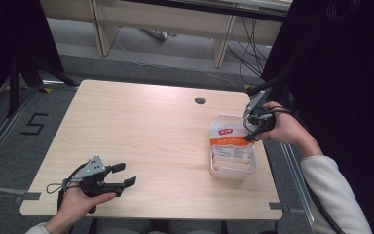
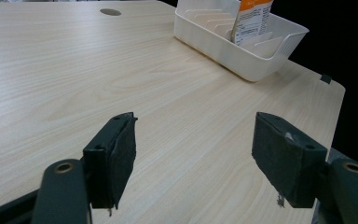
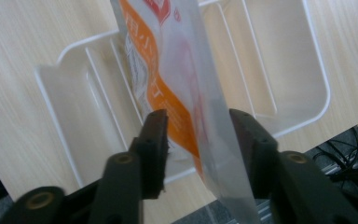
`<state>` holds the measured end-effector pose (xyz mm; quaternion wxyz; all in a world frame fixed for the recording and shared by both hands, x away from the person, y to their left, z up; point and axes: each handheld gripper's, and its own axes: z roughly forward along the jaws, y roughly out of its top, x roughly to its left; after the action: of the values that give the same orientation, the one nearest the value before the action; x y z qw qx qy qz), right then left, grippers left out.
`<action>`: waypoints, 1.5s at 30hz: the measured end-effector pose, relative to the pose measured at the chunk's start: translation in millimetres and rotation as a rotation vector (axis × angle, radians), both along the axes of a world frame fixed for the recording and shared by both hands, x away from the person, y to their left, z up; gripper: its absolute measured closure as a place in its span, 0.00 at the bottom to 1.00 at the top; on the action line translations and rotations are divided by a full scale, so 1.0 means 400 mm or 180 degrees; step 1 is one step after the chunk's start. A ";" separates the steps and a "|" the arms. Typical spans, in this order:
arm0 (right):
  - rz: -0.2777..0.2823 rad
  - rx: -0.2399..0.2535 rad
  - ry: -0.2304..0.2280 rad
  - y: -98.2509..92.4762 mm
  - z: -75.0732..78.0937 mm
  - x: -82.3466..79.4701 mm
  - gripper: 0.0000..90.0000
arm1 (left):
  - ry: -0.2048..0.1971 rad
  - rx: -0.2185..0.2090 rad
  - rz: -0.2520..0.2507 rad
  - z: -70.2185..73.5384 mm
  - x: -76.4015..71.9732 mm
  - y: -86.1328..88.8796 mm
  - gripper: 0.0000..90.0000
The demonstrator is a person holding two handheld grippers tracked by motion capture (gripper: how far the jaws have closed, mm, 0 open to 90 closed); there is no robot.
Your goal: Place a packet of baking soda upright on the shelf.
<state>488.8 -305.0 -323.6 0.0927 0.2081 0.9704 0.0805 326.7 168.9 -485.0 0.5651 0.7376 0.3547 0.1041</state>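
Note:
A white and orange pouch [image 1: 230, 139] stands on edge in a white slotted bin [image 1: 233, 175] at the table's right side. My right gripper [image 1: 253, 134] is at the pouch's top far corner. In the right gripper view its jaws stand on either side of the pouch [image 3: 177, 60] with a gap at the left jaw, so my right gripper [image 3: 198, 140] is open around it. The bin [image 3: 279, 70] lies below. My left gripper [image 1: 124, 174] rests near the table's front left, open and holding nothing. In its own view my left gripper [image 2: 193, 154] faces the bin [image 2: 242, 60] and the pouch [image 2: 254, 18].
The wooden table [image 1: 141, 126] has a round cable hole [image 1: 199, 100] at the back. The bin sits close to the right edge. Cables and desk legs [image 1: 221, 46] lie on the floor beyond the table.

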 end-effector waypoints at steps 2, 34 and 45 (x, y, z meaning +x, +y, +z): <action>-0.0091 0.0091 -0.0143 0.005 -0.003 -0.003 0.55 | -0.0007 0.0014 -0.0016 0.000 0.000 -0.001 0.33; 0.0620 0.0655 -0.0743 0.266 0.034 -0.107 0.51 | 0.0035 0.0014 0.0024 0.001 -0.001 0.004 0.33; 0.0821 0.0697 -0.0613 0.331 -0.015 -0.139 0.51 | 0.0043 0.0024 0.0045 0.003 -0.003 0.005 0.33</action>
<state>433.3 -172.7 -329.4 0.1509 0.0822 0.9611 0.2163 325.4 170.9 -483.6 0.5591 0.7378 0.3634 0.1045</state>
